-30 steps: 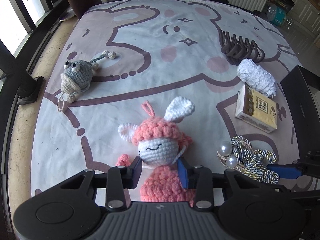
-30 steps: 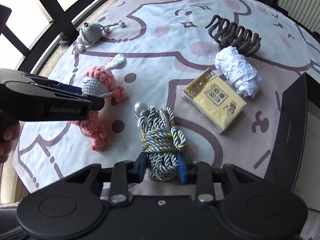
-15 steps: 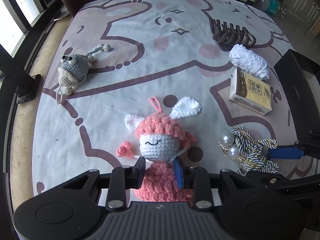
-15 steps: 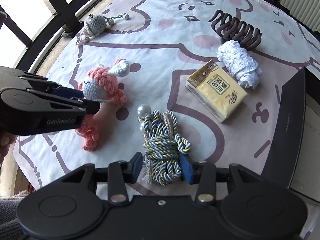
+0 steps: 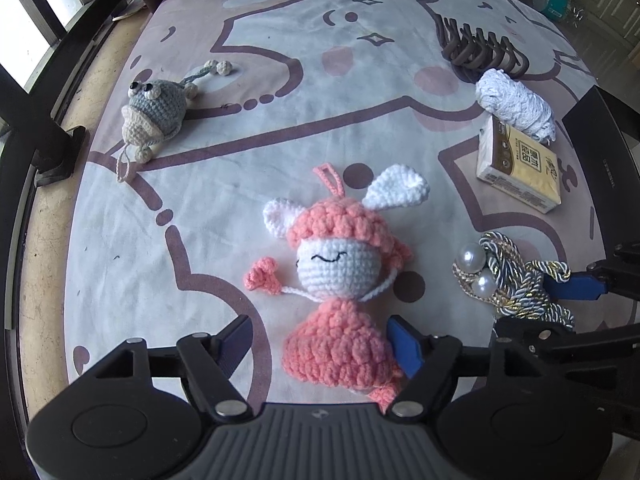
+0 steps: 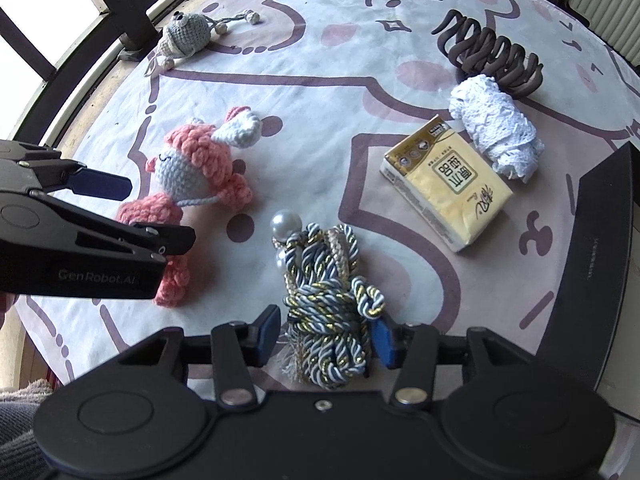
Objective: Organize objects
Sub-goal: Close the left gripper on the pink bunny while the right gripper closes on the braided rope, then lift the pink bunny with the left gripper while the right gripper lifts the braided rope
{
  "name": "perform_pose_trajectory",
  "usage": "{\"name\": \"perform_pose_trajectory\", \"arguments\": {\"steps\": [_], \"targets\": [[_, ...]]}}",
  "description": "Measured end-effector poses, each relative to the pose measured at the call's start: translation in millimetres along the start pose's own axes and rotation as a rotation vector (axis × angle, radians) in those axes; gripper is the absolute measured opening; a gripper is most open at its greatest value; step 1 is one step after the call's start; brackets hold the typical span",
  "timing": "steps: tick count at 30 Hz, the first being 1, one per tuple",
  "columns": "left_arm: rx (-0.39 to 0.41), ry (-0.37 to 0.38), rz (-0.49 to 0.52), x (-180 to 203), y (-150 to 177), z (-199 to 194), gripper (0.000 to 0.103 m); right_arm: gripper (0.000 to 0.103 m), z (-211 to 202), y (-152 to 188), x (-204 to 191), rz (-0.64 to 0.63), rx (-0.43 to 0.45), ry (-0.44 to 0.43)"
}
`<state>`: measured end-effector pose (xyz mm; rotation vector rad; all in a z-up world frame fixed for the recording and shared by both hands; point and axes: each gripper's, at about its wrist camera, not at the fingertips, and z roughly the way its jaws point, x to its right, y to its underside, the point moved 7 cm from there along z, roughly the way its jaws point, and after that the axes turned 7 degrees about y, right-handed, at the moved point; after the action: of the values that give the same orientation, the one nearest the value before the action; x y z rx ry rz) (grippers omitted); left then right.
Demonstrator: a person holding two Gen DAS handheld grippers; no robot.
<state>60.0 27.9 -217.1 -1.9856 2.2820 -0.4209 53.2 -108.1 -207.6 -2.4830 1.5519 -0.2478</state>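
Observation:
A pink crochet bunny doll [image 5: 340,280] lies on the printed cloth [image 5: 280,128]; it also shows in the right wrist view [image 6: 192,184]. My left gripper [image 5: 320,340] is open, its jaws standing wide on either side of the doll's skirt. A blue-and-gold braided cord with pearls [image 6: 328,292] lies beside the doll; it also shows in the left wrist view [image 5: 516,284]. My right gripper [image 6: 324,332] is open, its jaws apart around the cord's near end.
A grey crochet mouse [image 5: 160,108] lies at the far left. A brown hair claw [image 6: 492,56], a white lace roll [image 6: 496,132] and a yellow tissue pack [image 6: 448,184] lie at the right. A black box [image 6: 596,264] stands at the right edge.
Both grippers have opened: the left let go of the pink doll, the right let go of the cord. Both have drawn back a little; doll and cord rest on the cloth.

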Motion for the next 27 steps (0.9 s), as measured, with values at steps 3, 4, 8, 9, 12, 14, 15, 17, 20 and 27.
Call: {"name": "perform_pose_trajectory", "arguments": {"steps": [3, 4, 8, 9, 12, 14, 15, 17, 20, 27], "targets": [[-0.005, 0.001, 0.006, 1, 1, 2, 0.076, 0.043, -2, -1, 3, 0.014, 0.008, -0.001], [-0.008, -0.001, 0.007, 0, 1, 3, 0.076, 0.043, -4, -1, 5, 0.020, 0.014, -0.002], [-0.022, 0.015, -0.008, 1, 2, 5, 0.076, 0.042, -9, -3, 11, 0.033, 0.034, 0.022], [-0.026, 0.019, -0.007, 2, 2, 5, 0.076, 0.042, -9, -3, 12, 0.038, 0.037, 0.026], [-0.031, 0.011, 0.004, 5, 1, 6, 0.076, 0.042, -12, -3, 17, 0.052, 0.045, 0.034], [-0.031, 0.015, 0.003, 6, 1, 6, 0.074, 0.042, -13, -2, 20, 0.061, 0.049, 0.037], [-0.033, 0.016, 0.002, 7, 0, 6, 0.071, 0.042, -13, -2, 20, 0.063, 0.050, 0.038], [-0.039, 0.014, 0.005, 8, 0, 7, 0.064, 0.042, -15, -1, 22, 0.064, 0.052, 0.041], [-0.046, 0.013, 0.007, 10, -1, 8, 0.058, 0.042, -16, 1, 25, 0.069, 0.056, 0.044], [-0.044, 0.000, 0.029, 13, -5, 5, 0.053, 0.042, -17, 2, 28, 0.076, 0.062, 0.047]]}}
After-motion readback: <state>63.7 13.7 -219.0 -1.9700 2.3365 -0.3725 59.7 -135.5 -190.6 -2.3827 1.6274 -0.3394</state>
